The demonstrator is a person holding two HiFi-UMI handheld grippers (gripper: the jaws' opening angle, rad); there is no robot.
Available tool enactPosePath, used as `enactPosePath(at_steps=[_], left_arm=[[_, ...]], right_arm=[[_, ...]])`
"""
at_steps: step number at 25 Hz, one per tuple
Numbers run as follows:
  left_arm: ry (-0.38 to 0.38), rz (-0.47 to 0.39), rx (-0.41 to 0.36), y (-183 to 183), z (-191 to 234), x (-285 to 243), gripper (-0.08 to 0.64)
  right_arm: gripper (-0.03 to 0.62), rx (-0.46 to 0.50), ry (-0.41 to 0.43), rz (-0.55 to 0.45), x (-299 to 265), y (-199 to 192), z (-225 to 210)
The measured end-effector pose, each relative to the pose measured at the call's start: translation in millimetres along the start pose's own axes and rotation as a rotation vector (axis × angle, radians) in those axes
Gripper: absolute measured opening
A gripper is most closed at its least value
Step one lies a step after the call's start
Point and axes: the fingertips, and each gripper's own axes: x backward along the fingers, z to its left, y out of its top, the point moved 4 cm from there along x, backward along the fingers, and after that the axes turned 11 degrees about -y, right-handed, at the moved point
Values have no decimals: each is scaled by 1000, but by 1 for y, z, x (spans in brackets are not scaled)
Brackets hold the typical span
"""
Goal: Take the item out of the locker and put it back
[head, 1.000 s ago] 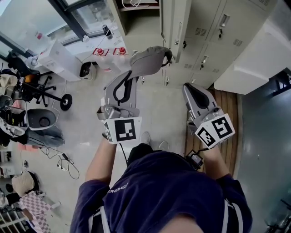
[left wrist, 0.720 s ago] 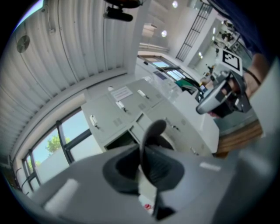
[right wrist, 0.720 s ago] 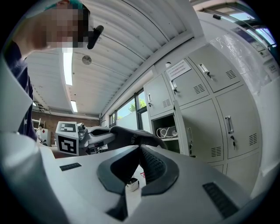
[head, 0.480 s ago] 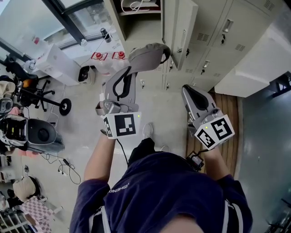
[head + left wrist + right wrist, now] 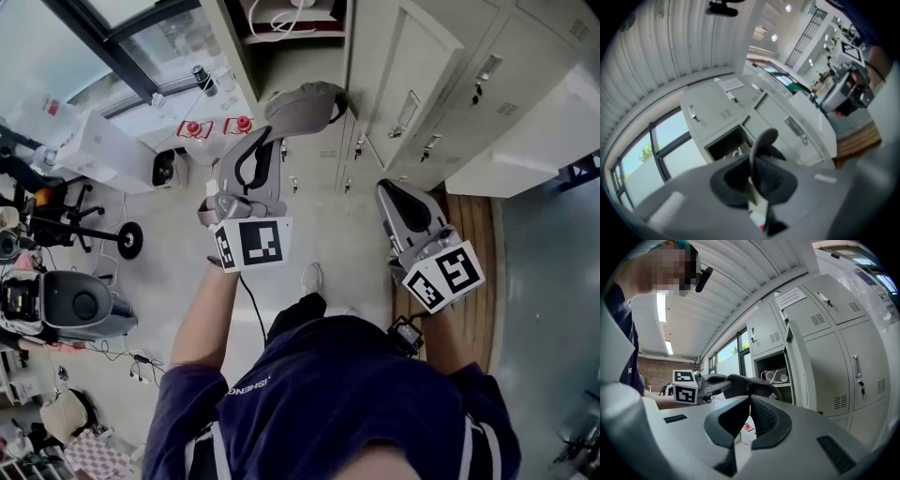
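Floor: bare concrete [image 5: 323,220].
Room: grey lockers [image 5: 487,103]; one open locker [image 5: 291,28].
Item: grey item [image 5: 300,111] in the air near the open locker.
Left gripper [image 5: 277,141]: clamped on the item.
Right gripper [image 5: 389,192]: jaws together, empty, apart from the item.

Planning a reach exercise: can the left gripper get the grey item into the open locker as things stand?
Probably yes: the door stands open, and nothing shows between the grey item in the left gripper and the locker.

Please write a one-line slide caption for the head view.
Left gripper holds a grey item before the open locker; right gripper shut, empty.
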Motion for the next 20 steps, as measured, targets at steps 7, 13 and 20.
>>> enactPosePath(at_steps=[7,13,20], left_arm=[[-22,-17,-22,-36,38,-52,17],[-29,-16,-73,-62,55,-100,17],[-41,-15,-122,-88,64,-149,17]], right_arm=[[8,-24,-36,45,-50,-18,1],[8,-37,-72,76,-77,-34,-10],[8,-35,-116,104,-98,-46,-26]])
